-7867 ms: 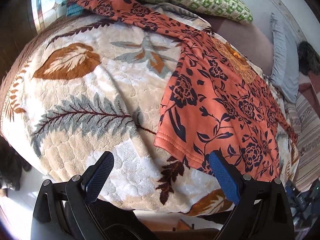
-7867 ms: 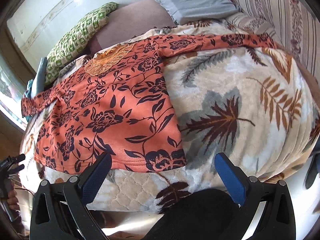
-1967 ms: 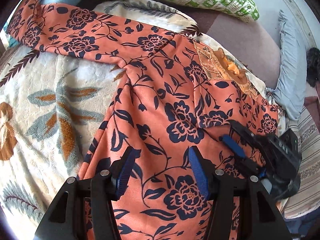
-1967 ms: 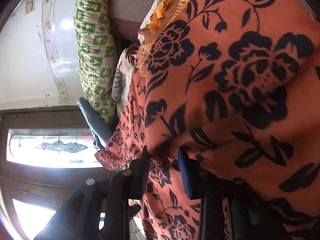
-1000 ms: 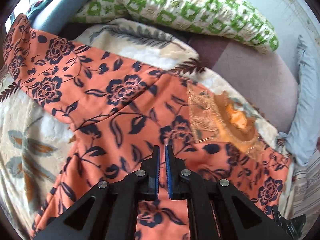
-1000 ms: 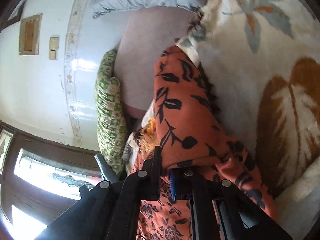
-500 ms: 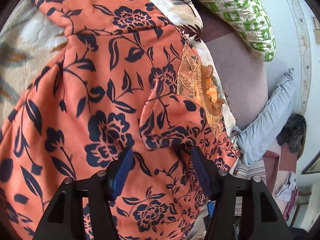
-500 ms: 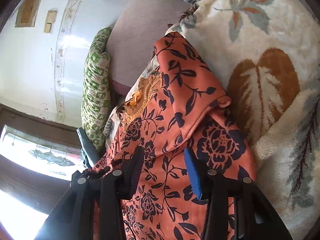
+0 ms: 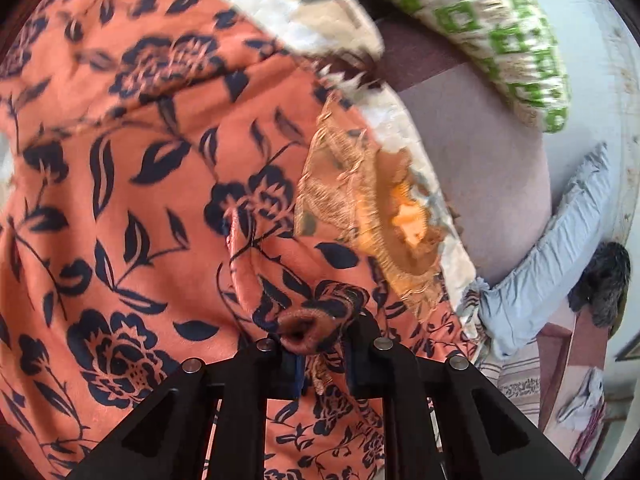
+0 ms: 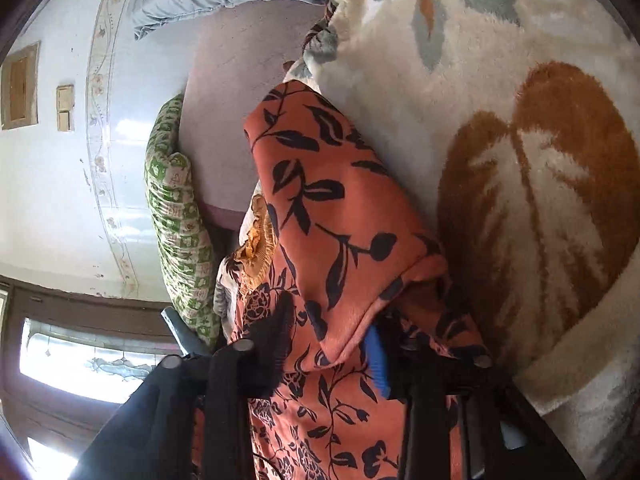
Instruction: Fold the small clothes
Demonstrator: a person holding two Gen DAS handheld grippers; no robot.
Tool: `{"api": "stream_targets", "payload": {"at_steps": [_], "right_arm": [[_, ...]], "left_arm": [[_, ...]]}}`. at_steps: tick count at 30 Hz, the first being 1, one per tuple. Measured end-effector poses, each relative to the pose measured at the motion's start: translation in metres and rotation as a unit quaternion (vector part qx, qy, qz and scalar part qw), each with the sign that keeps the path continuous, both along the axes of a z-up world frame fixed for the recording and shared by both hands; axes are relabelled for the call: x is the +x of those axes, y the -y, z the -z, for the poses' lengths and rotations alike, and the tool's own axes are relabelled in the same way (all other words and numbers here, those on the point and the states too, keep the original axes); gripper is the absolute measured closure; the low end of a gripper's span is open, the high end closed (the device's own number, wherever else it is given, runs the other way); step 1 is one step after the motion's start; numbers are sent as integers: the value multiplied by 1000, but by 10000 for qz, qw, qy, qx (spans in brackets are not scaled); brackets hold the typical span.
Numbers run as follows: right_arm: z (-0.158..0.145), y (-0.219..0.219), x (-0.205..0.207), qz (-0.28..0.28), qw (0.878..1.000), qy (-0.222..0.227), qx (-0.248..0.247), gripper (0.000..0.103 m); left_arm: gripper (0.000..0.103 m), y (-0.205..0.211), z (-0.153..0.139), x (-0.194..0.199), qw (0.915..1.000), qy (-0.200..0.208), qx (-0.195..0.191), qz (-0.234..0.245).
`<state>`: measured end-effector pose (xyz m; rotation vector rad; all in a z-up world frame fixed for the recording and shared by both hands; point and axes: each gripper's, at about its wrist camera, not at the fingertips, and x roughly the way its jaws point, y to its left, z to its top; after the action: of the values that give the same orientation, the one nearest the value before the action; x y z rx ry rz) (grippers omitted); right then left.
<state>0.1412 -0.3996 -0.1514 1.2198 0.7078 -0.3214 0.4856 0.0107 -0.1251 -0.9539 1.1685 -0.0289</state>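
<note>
Bunching between left gripper (image 9: pixel 320 360) tips — orange floral top (image 9: pixel 132 152), cuff (image 9: pixel 300 326) foremost

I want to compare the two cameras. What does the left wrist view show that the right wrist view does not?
Only the left wrist view shows the left gripper shut on the sleeve cuff, the wide body of the orange floral shirt, and a dark furry thing at the right edge.

Only the right wrist view shows the right gripper with a fold of that shirt between its fingers, the large brown leaf on the blanket, and the window.

Both show the shirt, its lace collar, the green pillow and the grey pillow.
</note>
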Motion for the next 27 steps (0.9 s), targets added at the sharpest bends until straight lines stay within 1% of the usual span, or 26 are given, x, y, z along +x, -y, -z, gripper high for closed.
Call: {"api": "stream_targets", "payload": {"at_steps": [1,2,3,4,6,7,8,9,10,11,12,13,15,17,18,19,21,22,23,24,25,26,27], "right_arm": [[-7,-3,1,-31,9998,204,-32,95],[-12,-7,3,-88,9995,295,-99,95],[-13,-11,7,-209,9993,270,-126,94],[-11,-15,11,-340,9992,162,-117,94],[3,-23,16,-601,9975,-334,-151,93],[9,-28,17,-698,9954,-610,-245,93],[15,-31,16,-787,9932,-816,-282,93],[18,-34,14,-859,9916,-947,-220,93],[18,-37,10,-884,9910,-994,-161,93],[13,-40,6,-935,9905,-999,-158,92],[5,-44,3,-1040,9895,-985,-205,89],[-6,-47,0,-1122,9887,-933,-337,84],[-37,-45,-2,-1137,9883,-637,-794,80],[-60,-29,1,-930,9876,-396,-1204,63],[-66,-19,6,-757,9868,-406,-1373,48],[-68,-8,12,-601,9852,-493,-1526,45],[-58,12,29,-405,9824,-821,-1631,45],[-50,20,38,-353,9809,-988,-1638,45],[-39,26,47,-372,9795,-1156,-1605,45],[-30,30,56,-339,9773,-1326,-1617,45],[-21,32,60,-359,9757,-1394,-1651,45],[-12,32,69,-494,9747,-1483,-1599,45],[-4,31,76,-646,9740,-1572,-1495,54]], "left_arm": [[90,-3,-16,-4,9993,320,178,16],[90,-6,-31,-10,9972,608,428,4],[90,-11,-42,-20,9939,838,710,-27],[90,-13,-46,-28,9902,940,1027,-64],[89,-19,-34,-41,9854,863,1465,-27],[89,-21,-18,-43,9846,652,1624,47],[89,-24,-1,-46,9853,380,1658,139],[88,-28,17,-47,9872,97,1571,240],[87,-34,34,-49,9898,-104,1389,283],[85,-42,37,-55,9938,-3,1091,232],[83,-48,36,-58,9959,73,883,196],[81,-53,35,-60,9972,100,716,212],[76,-59,24,-68,9983,320,428,238],[72,-62,10,-75,9975,590,299,265],[69,-61,3,-79,9969,691,244,287],[67,-59,-5,-83,9961,796,190,320],[62,-53,-19,-86,9943,941,257,426],[60,-46,-22,-81,9929,1001,384,517],[58,-39,-23,-79,9913,1023,586,586],[58,-36,-25,-74,9899,995,799,616],[58,-31,-23,-65,9884,965,957,674],[58,-27,-21,-58,9875,877,1084,734],[59,-24,-18,-51,9872,750,1169,782]]}}
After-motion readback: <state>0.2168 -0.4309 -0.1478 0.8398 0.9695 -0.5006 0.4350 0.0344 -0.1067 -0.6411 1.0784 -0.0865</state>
